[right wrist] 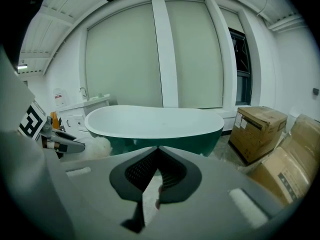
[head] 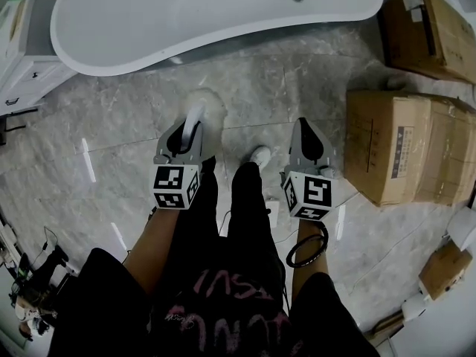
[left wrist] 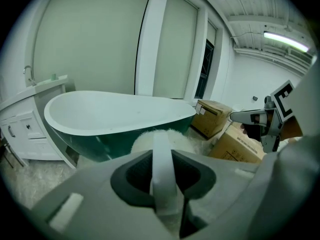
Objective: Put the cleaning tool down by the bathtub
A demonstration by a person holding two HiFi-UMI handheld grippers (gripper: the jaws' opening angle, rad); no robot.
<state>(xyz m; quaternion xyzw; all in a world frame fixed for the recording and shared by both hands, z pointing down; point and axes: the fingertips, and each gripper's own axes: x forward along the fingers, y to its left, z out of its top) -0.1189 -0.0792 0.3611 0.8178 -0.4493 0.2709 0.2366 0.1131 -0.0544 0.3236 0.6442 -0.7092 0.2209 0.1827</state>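
— Fingers (left wrist: 131,176) of the left gripper (left wrist: 162,159)?
— Clamped on the white handle of the cleaning tool (left wrist: 144,140), fluffy head just past their tips, near the bathtub (left wrist: 115,109). Not yet released; right gripper (right wrist: 157,152) pinched shut, empty.

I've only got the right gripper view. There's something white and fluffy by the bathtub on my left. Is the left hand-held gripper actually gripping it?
Observer: Yes. The left gripper view shows the left hand-held gripper shut on the cleaning tool by its white handle, with the fluffy head beyond the jaws.
Operator: Is that head down on the floor?
Observer: Contact I cannot tell. The head view shows the fluffy head over the marble floor, just short of the bathtub, with bare floor between them.
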